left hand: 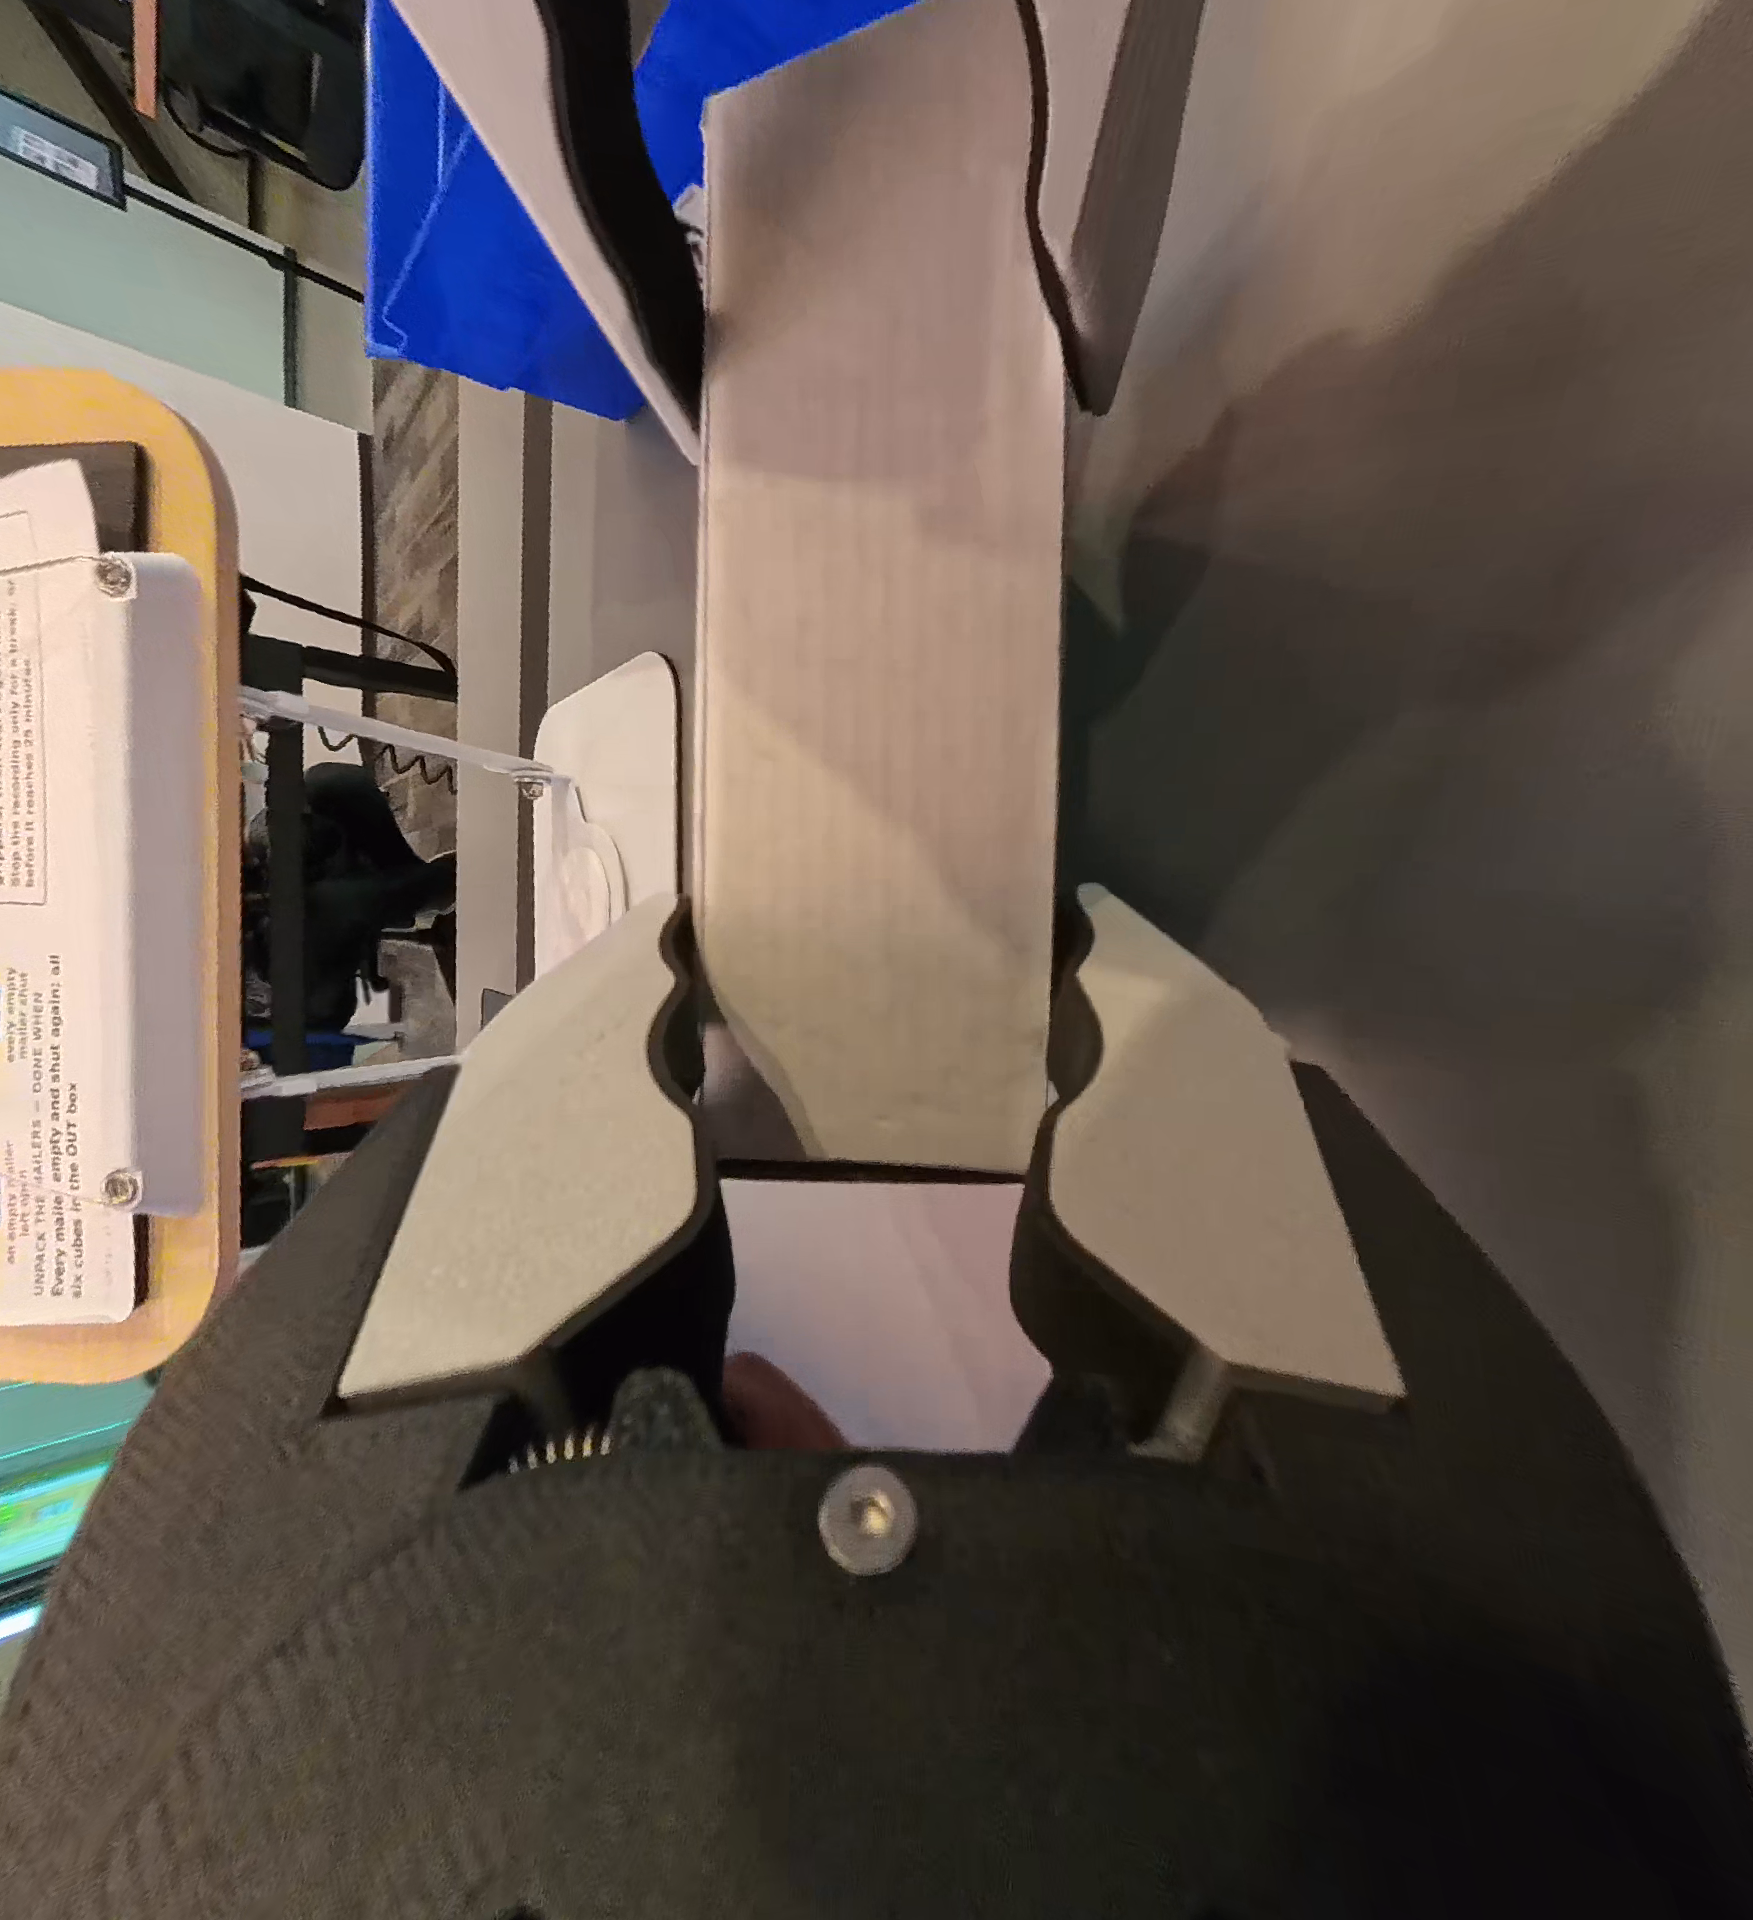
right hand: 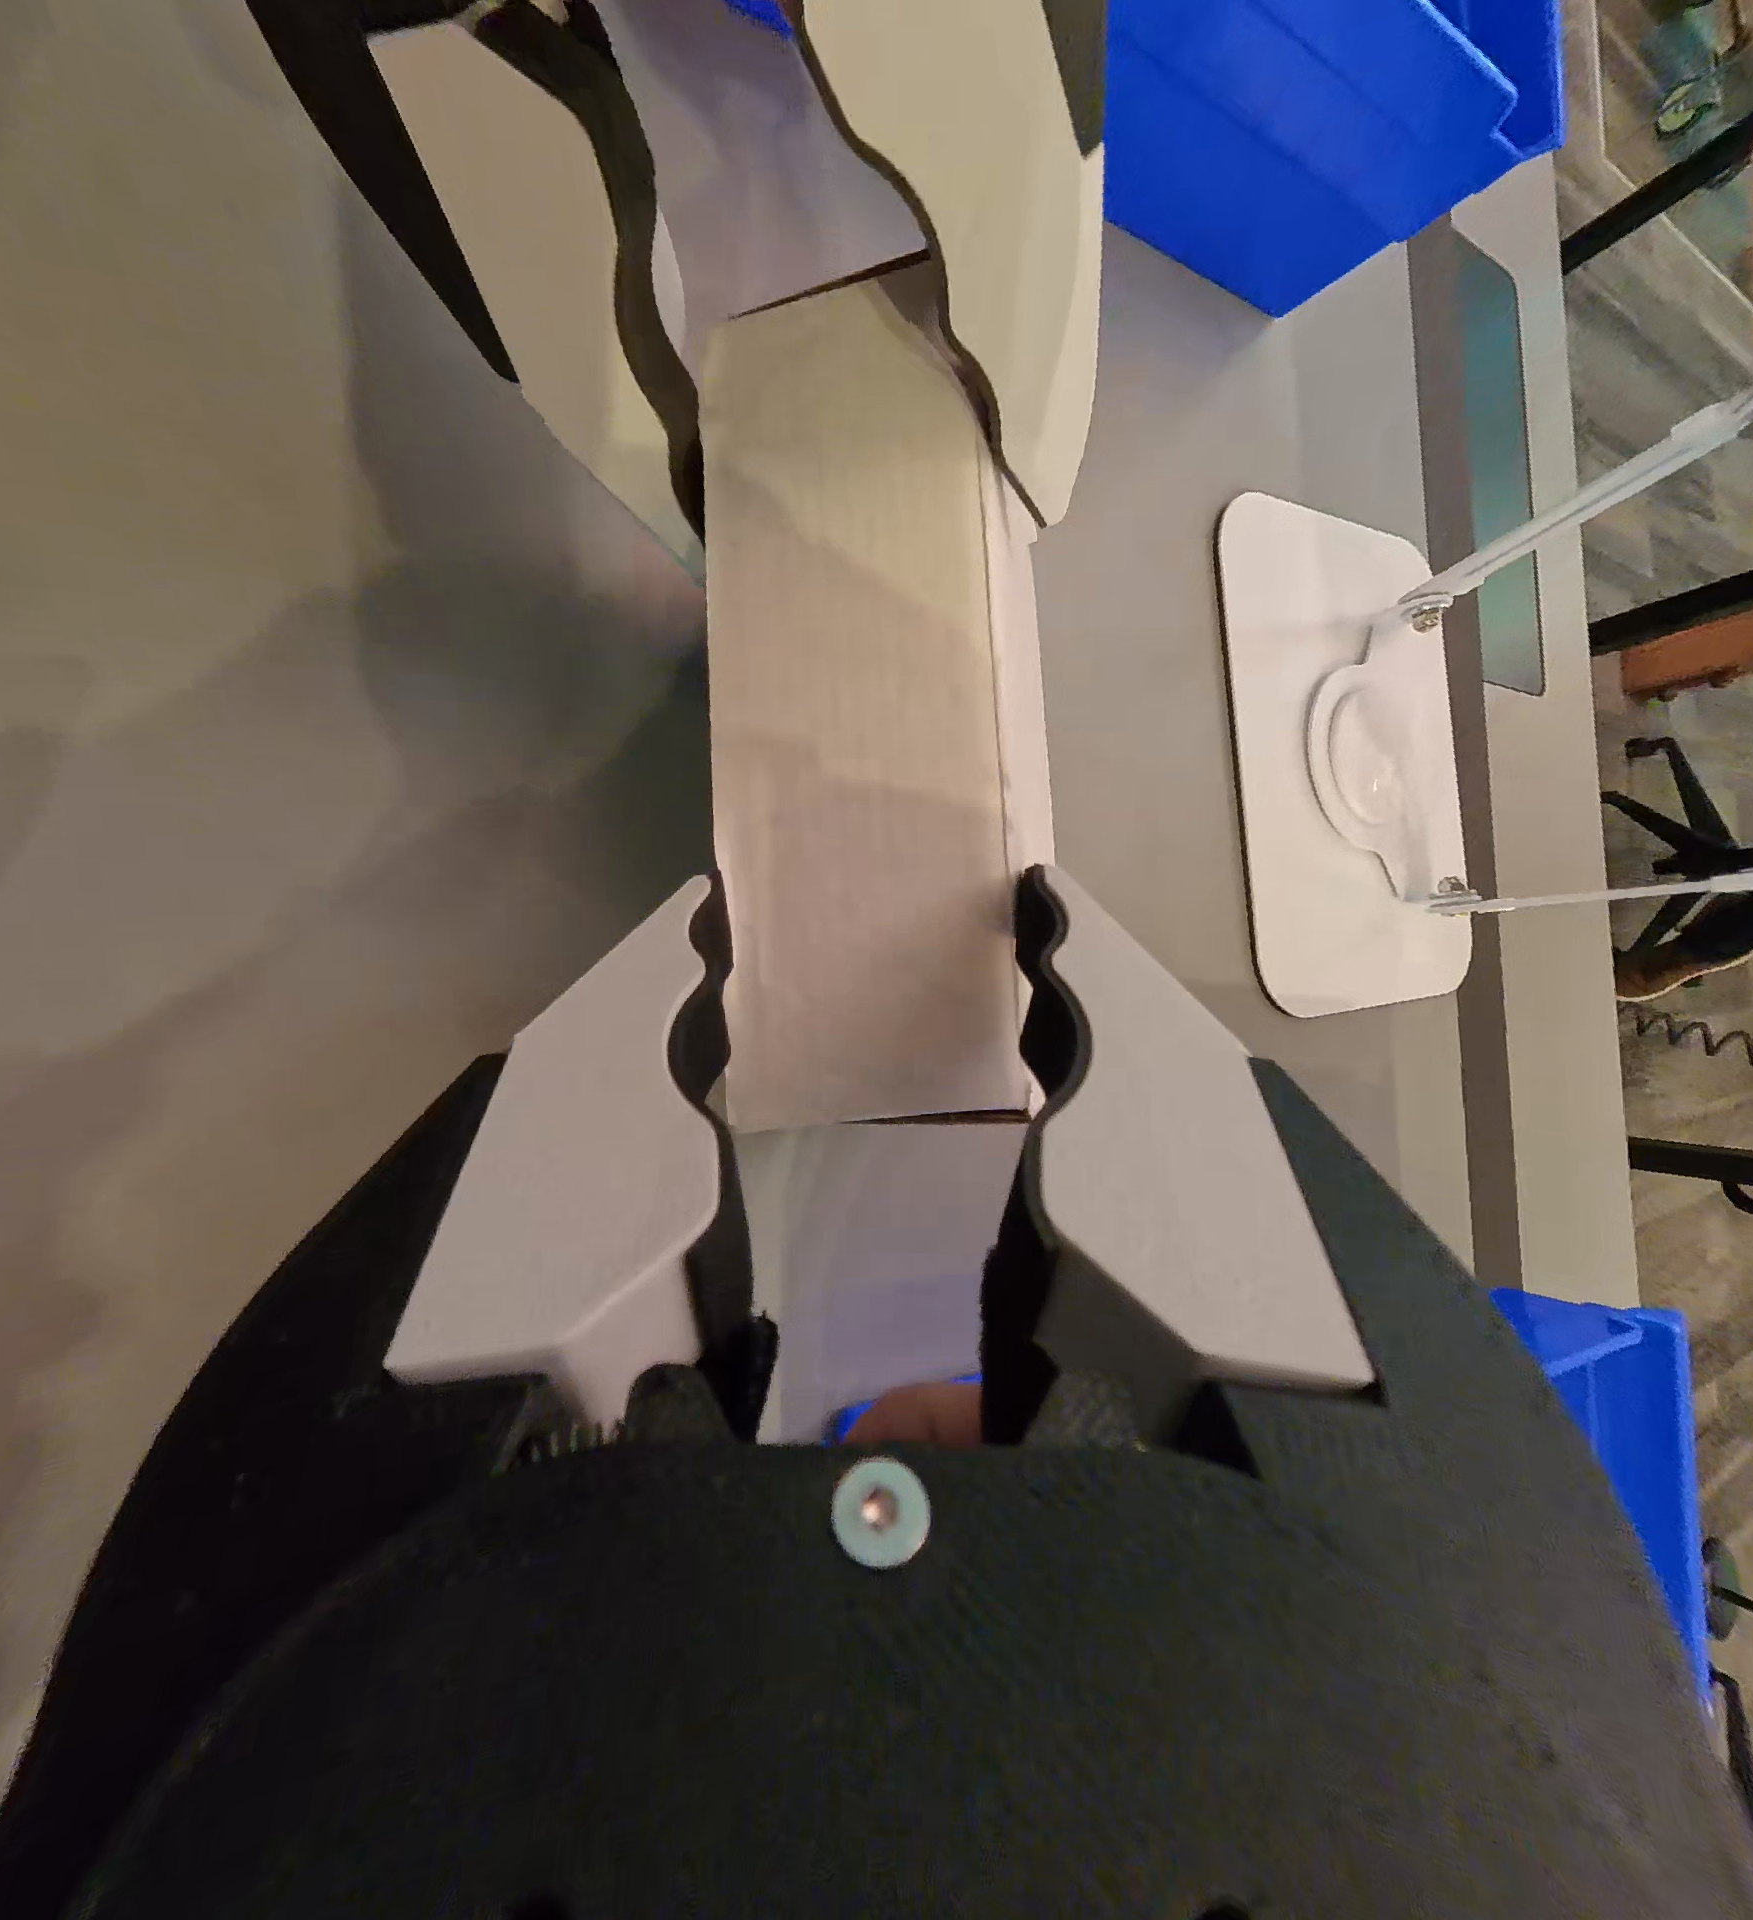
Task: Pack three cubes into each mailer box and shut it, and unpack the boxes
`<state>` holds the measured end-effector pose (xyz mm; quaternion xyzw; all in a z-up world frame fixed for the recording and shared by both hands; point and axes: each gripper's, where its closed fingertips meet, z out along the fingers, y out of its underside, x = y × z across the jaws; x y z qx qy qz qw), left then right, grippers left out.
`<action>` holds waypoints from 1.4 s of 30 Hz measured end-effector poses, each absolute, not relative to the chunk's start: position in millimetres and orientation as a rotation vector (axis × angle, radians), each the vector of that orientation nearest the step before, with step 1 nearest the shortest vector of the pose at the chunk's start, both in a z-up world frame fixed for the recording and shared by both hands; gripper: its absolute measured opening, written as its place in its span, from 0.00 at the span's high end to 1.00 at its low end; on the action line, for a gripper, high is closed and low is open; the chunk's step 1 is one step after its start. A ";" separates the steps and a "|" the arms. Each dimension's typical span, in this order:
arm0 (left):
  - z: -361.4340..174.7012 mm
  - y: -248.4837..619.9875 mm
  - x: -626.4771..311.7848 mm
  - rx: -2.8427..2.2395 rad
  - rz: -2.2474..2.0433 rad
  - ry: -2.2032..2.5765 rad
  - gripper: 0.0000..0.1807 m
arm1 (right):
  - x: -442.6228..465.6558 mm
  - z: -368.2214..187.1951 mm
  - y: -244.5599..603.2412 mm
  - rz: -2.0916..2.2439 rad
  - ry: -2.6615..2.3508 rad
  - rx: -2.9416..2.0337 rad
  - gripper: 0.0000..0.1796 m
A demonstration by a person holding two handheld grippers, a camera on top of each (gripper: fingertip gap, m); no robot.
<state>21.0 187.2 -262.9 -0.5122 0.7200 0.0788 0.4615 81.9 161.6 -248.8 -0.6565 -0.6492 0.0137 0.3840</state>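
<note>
Currently | white corrugated-cardboard mailer box (left hand: 877, 644) is clamped at opposite ends | left gripper (left hand: 877, 1023) jaws pinched on it | right gripper (right hand: 867, 997) jaws likewise | above grey table (right hand: 228, 623)

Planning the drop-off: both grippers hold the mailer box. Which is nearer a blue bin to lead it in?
Right, narrowly. Both right gripper and left gripper clamp the mailer box alike; a near blue bin lies beside the right's body, though a far blue bin flanks the left.
</note>
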 end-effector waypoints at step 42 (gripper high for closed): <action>-232.6 154.7 24.5 -1.677 -0.491 1.829 0.68 | 81.6 -219.2 158.6 -0.546 -1.520 -1.306 1.00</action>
